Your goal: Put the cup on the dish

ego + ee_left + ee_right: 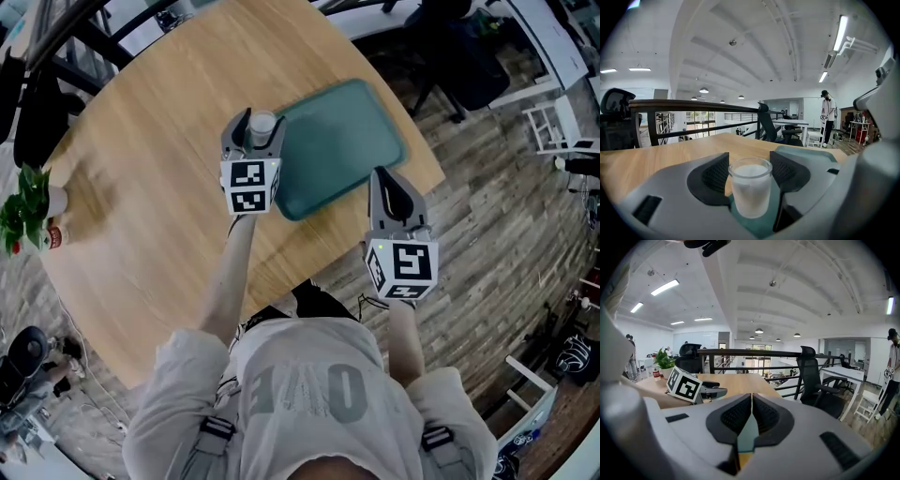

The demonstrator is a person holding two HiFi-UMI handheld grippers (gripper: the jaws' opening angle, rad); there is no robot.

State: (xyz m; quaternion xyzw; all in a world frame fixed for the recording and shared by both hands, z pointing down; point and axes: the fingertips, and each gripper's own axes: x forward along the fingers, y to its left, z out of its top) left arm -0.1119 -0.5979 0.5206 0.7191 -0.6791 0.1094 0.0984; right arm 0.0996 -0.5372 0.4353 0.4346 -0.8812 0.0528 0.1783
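Note:
A small frosted glass cup (262, 127) sits between the jaws of my left gripper (260, 120), which is shut on it. The cup hangs over the left edge of the teal dish (347, 141), a flat rounded tray on the round wooden table (150, 187). In the left gripper view the cup (750, 192) stands upright between the black pads (715, 176), with teal dish (806, 152) beneath and to the right. My right gripper (382, 174) is shut and empty at the dish's near right corner. In its own view the right gripper (752, 401) has pads that meet, with teal showing below.
A potted plant (23, 202) and a small bottle (53, 236) stand at the table's left edge. The table's edge runs close past the dish on the right. A black office chair (459, 47) and a white rack (553, 127) stand on the floor beyond.

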